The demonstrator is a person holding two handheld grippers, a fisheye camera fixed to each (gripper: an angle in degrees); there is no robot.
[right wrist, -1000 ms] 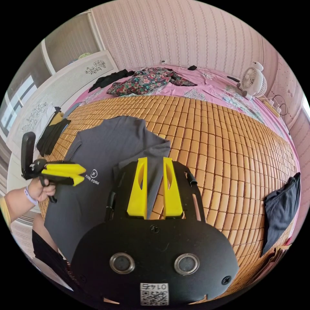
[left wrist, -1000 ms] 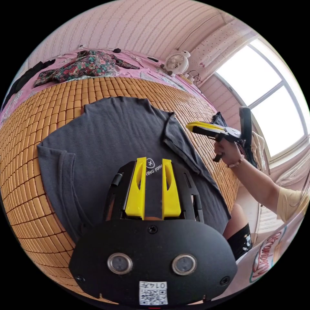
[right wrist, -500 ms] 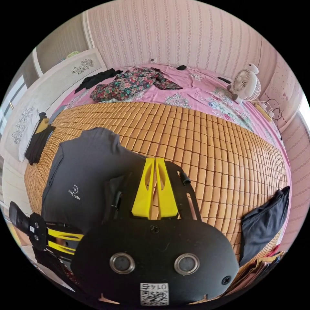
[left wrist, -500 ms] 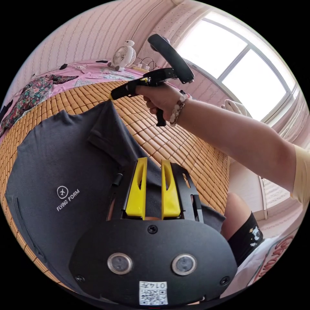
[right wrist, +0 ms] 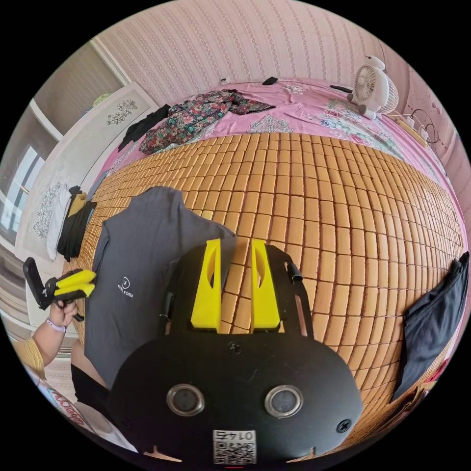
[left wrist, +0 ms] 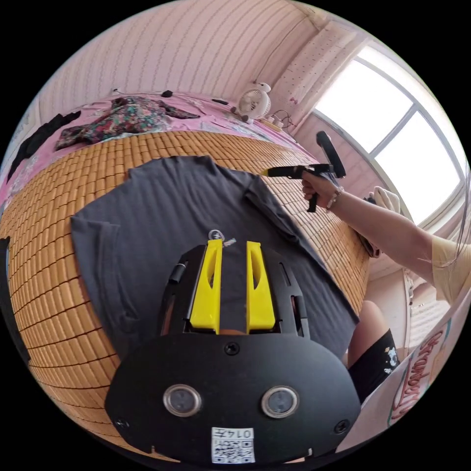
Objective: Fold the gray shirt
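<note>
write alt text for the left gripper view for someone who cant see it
A gray shirt lies spread on a woven bamboo mat, one sleeve folded inward, with the left gripper open above it. Beyond the shirt, a person's hand holds the right gripper over the mat, near a bright window.

Pink striped walls (right wrist: 274, 44), bright window (left wrist: 392, 132), bamboo-matted bed (right wrist: 343, 206).

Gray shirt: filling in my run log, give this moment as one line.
gray cotton shirt: flat on bamboo mat, one sleeve folded in | left gripper: open above | right gripper: open, off shirt
</note>
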